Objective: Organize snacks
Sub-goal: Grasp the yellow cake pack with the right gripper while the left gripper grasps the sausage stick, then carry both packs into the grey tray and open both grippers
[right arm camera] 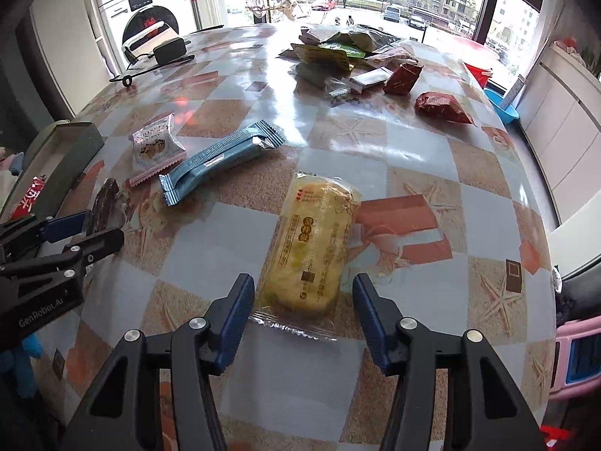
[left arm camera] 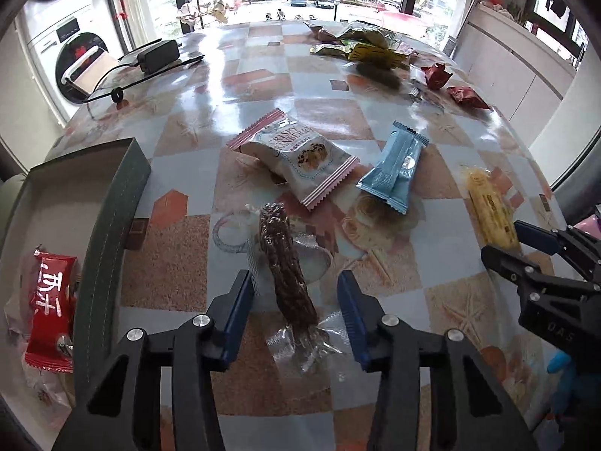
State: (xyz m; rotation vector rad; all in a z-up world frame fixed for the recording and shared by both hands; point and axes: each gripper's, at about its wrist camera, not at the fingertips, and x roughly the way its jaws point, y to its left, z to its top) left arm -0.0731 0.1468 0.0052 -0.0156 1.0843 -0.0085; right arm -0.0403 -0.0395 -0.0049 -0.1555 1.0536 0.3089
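- The left hand-held gripper has its jaws apart, straddling the dark brown snack bar in clear wrap; the bar's near half lies between the blue pads, apparently untouched.
- The right hand-held gripper is likewise spread, with the near end of the yellow cake packet between its fingers on the worktop.
- The step in hand looks like a double pick-up: each gripper needs to lower and close on its snack.
- The green box, left of the bar, already holds a red packet, so it is likely the destination.
- The cranberry packet and blue packet lie farther out.
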